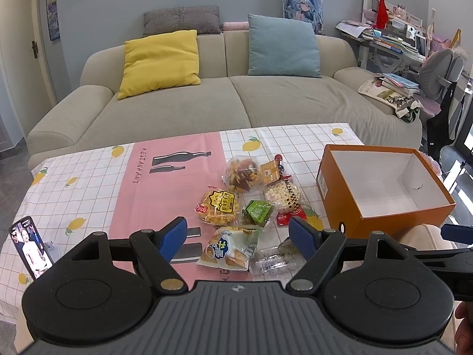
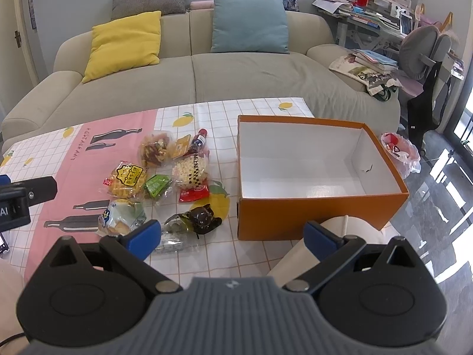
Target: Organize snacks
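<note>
Crinkly plastic snacks [image 1: 254, 207] lay heaped beside a rectangular orange cardboard box [image 2: 319, 207], white inside. Both grippers [image 1: 238, 236] [image 2: 232, 235] hung wide open, holding nothing.

1. Both views bright, even daylight; colours clean, no grain.
2. Light comes from the right: window strip [image 2: 464, 124] blown out white, w/ hard bright patches on the glossy floor [image 2: 437, 207].
3. Shadows soft & short; snack packets [image 1: 248, 207] cast faint ones on the tablecloth [image 1: 88, 183]. Box [image 2: 313, 207] inside wall lit, its near front face darker.
4. Small glare spots on plastic wrappers & on the phone screen [image 1: 31, 247].
5. Strong fisheye: sofa [image 1: 207, 100] & table edges bow, corners go black (vignette).
6. Focus sharp mid-frame; gripper bodies at the bottom slightly soft, far desk [image 1: 390, 38] detail mushy.
</note>
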### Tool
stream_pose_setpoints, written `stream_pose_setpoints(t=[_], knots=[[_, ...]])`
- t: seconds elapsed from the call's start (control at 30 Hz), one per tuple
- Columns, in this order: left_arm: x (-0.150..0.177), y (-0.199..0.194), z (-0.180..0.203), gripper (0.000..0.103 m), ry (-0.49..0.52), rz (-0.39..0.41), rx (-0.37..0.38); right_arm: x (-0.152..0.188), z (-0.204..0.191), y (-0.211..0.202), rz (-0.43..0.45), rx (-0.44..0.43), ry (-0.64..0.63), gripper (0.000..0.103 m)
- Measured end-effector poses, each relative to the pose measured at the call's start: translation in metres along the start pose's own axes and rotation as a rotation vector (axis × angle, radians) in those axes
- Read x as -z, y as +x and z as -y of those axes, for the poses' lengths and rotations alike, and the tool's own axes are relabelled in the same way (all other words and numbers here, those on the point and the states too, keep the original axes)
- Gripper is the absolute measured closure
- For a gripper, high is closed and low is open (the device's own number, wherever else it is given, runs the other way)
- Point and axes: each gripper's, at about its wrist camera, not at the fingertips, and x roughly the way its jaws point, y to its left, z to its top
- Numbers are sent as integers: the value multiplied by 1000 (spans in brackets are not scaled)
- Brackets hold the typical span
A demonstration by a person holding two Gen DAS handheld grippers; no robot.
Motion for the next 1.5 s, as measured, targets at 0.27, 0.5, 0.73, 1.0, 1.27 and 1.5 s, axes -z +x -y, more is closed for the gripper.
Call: stream_pose_setpoints(t=[0.27, 0.5, 0.73, 1.0, 1.27, 1.5], knots=[[2, 0, 2, 11, 0, -6, 4, 1, 0, 1, -3, 0, 1, 3], [0, 1, 1, 11, -3, -14, 8, 2, 0, 3, -7, -2, 4, 3], [1, 1, 0, 11, -8, -24, 19, 2, 0, 5, -11, -8, 9, 3], [-2, -1, 1, 19, 18, -9, 109, -1, 4, 4, 48, -18, 15, 3], [-5, -1, -1, 43, 42, 23, 91, -5, 8, 2, 130, -62, 9, 3], [-10, 8, -19, 21, -26, 54, 76, -15, -1, 5, 215, -65, -68, 3]])
